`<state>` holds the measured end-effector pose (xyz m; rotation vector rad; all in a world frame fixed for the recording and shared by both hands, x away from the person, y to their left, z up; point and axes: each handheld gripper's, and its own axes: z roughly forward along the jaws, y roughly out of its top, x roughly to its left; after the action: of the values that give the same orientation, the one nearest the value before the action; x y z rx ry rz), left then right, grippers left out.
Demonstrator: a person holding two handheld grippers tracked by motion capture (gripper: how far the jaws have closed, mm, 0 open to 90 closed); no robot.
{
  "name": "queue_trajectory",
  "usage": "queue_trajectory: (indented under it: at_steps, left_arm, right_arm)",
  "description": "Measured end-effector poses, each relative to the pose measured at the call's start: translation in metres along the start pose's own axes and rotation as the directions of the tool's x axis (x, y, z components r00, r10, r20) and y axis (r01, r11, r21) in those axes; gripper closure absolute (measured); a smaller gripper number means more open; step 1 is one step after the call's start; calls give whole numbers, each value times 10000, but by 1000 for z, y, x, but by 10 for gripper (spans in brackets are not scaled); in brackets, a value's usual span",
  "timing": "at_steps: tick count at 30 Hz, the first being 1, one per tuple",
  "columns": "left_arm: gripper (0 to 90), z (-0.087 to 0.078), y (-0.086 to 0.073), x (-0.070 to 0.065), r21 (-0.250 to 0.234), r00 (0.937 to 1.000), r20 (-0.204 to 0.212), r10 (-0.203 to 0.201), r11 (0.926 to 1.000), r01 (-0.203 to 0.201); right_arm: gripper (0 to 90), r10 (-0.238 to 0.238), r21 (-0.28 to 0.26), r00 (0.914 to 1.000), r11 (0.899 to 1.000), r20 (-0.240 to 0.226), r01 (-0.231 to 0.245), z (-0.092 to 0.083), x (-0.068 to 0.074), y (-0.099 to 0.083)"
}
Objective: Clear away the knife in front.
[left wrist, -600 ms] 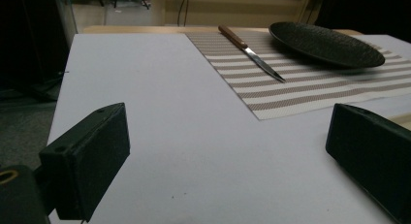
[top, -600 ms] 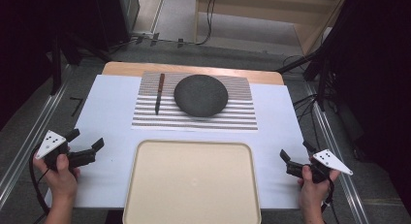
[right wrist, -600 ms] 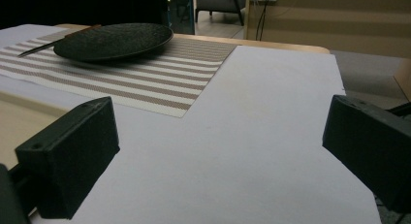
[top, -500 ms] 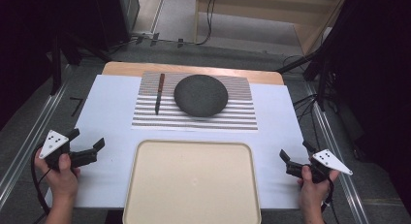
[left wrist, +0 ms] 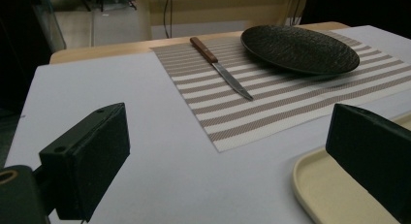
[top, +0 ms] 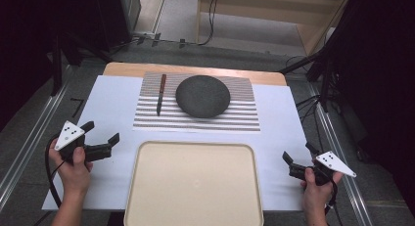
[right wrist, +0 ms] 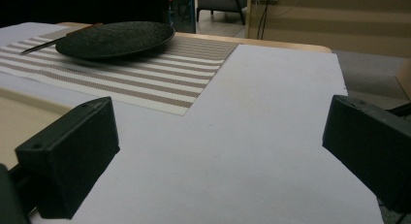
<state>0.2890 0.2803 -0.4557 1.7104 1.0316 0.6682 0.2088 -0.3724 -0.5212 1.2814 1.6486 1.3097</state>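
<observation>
Dark round plate (top: 202, 95) resting on the striped placemat (top: 195, 116) near the table's far edge, right of the mat's centre. Knife (top: 160, 94) with a brown wooden handle lying on the mat just left of the plate, apart from it, blade pointing toward the near edge. Empty cream tray (top: 194, 216) at the near edge, centred, on the white table cover (top: 112, 103). Left gripper (top: 102, 138), jaws spread wide and holding nothing, over the cover beside the tray's left rim. Right gripper (top: 295, 159), jaws likewise wide and empty, near the table's right edge; whether either gripper touches the cover cannot be told from these angles.
</observation>
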Motion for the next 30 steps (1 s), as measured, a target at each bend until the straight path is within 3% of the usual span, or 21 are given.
queue_trajectory:
  at_steps: [14,30]
  left_arm:
    - [18,24,41,-16,-169,9978,529,412,9990,-404]
    - [17,59,67,-23,-230,9946,919,480,9987,-461]
  right_arm:
    - [0,-85,98,9999,9999,-134,87,4,-1,1]
    - [0,-45,141,9998,9999,-184,48,4,-1,1]
